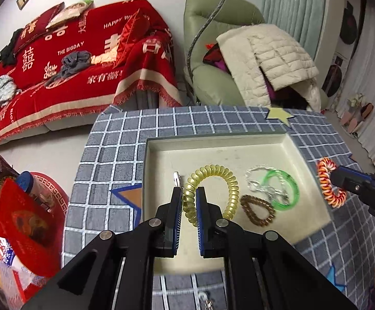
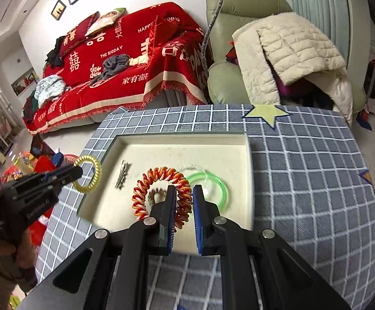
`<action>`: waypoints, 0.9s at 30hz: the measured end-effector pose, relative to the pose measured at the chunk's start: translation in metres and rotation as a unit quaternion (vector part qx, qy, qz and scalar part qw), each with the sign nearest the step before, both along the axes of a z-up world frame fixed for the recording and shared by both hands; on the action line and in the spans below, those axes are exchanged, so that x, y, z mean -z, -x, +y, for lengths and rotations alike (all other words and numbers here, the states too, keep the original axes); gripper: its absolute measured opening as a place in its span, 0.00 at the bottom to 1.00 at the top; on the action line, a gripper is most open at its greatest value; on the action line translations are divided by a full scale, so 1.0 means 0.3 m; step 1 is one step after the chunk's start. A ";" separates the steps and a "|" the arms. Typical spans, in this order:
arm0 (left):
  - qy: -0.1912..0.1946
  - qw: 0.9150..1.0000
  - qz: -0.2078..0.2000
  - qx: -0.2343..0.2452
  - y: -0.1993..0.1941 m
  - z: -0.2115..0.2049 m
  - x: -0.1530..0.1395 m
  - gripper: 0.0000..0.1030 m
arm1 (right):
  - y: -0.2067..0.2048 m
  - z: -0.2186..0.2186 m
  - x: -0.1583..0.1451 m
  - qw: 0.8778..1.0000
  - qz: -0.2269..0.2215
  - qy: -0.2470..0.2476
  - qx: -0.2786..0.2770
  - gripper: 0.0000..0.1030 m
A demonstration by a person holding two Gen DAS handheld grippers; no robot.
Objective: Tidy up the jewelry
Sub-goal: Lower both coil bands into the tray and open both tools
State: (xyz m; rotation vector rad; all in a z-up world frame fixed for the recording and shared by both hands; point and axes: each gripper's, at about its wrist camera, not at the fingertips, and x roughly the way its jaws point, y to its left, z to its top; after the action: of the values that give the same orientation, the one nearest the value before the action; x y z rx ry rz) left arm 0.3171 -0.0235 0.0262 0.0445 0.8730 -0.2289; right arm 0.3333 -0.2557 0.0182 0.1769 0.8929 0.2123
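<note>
Beyond the tongs, a red throw [image 1: 84,59] reads "THE BIGDAY". The left gripper [image 1: 189,196] pinches a yellow plastic coil band [image 1: 213,186]; the right gripper [image 2: 183,196] pinches a red-and-white coil band [image 2: 161,188]. Ahead lies the cream tray [image 1: 213,149], holding a smooth green ring [image 1: 285,188].

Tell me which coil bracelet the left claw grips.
The translucent yellow coil bracelet, pinched in the left claw. The red-and-white coil sits in the right claw; the brown one lies in the tray.
</note>
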 end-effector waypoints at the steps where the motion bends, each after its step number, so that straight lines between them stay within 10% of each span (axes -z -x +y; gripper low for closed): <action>1: -0.001 1.000 0.007 -0.001 -0.020 -0.003 0.022 0.31 | -0.020 0.008 0.012 1.000 0.002 -0.001 -0.002 0.13; 27: -0.080 0.996 0.029 0.008 -0.080 -0.100 0.239 0.32 | -0.236 0.163 0.259 0.997 0.054 0.053 -0.020 0.16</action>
State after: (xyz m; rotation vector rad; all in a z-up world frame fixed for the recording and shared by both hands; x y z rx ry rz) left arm 0.3412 -0.0537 -0.0454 0.1949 0.9481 -0.1753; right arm 0.4041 -0.2069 -0.0595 0.0720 1.0127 0.1921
